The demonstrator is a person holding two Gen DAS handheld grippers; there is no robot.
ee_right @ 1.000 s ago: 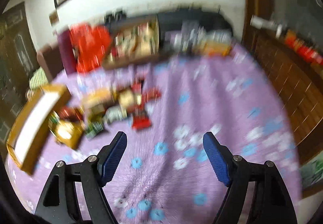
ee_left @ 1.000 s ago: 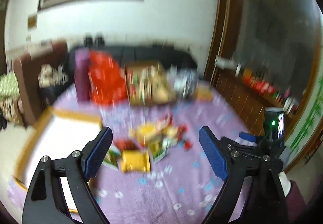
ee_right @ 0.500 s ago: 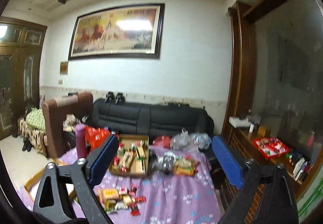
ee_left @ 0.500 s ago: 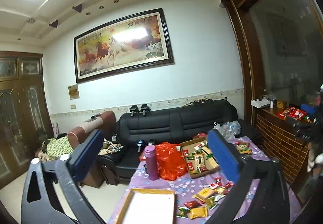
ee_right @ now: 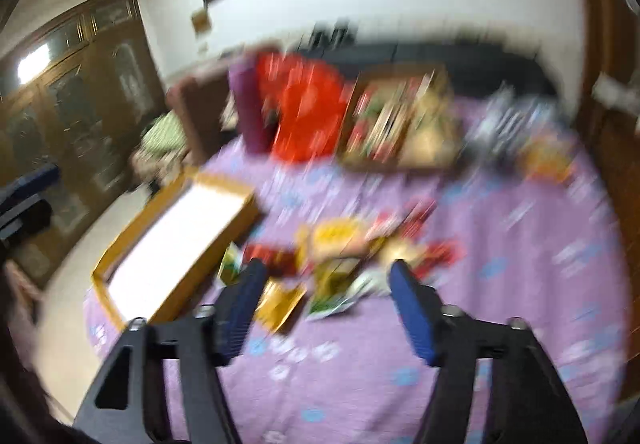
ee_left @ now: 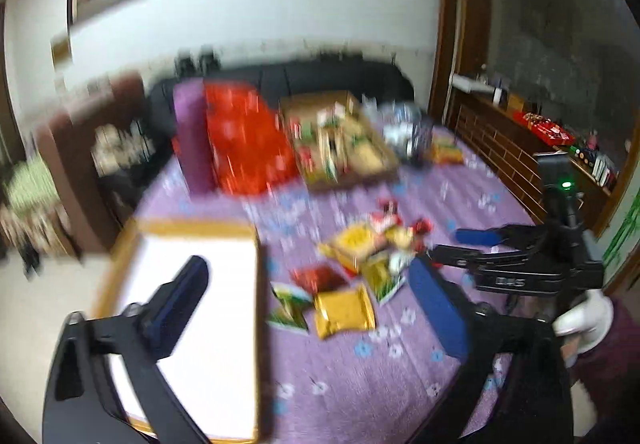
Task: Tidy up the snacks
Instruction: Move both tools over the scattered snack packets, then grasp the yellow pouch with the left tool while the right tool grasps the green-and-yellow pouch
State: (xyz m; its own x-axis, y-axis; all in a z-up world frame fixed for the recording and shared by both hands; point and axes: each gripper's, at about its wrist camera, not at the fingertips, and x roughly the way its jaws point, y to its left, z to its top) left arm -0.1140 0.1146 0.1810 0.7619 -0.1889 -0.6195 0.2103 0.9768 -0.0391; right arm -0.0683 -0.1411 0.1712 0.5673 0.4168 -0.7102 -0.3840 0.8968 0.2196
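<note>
Heap of crinkly foil snack packets (ee_right: 344, 256) straight ahead of right gripper (ee_right: 326, 300), nearer than left gripper (ee_left: 308, 304); both jaws wide, empty

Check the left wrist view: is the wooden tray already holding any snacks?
No, the tray shows only its bare white floor; the snack packets lie beside it on the tablecloth.

Bare purple bench (ee_right: 500, 324) cloth open in front and to the right, snack pile (ee_left: 360, 264) mid-bench, shallow wooden tray (ee_left: 200, 324) on its left, red bag (ee_left: 244, 139) and snack box (ee_left: 340, 139) crowding the far edge
</note>
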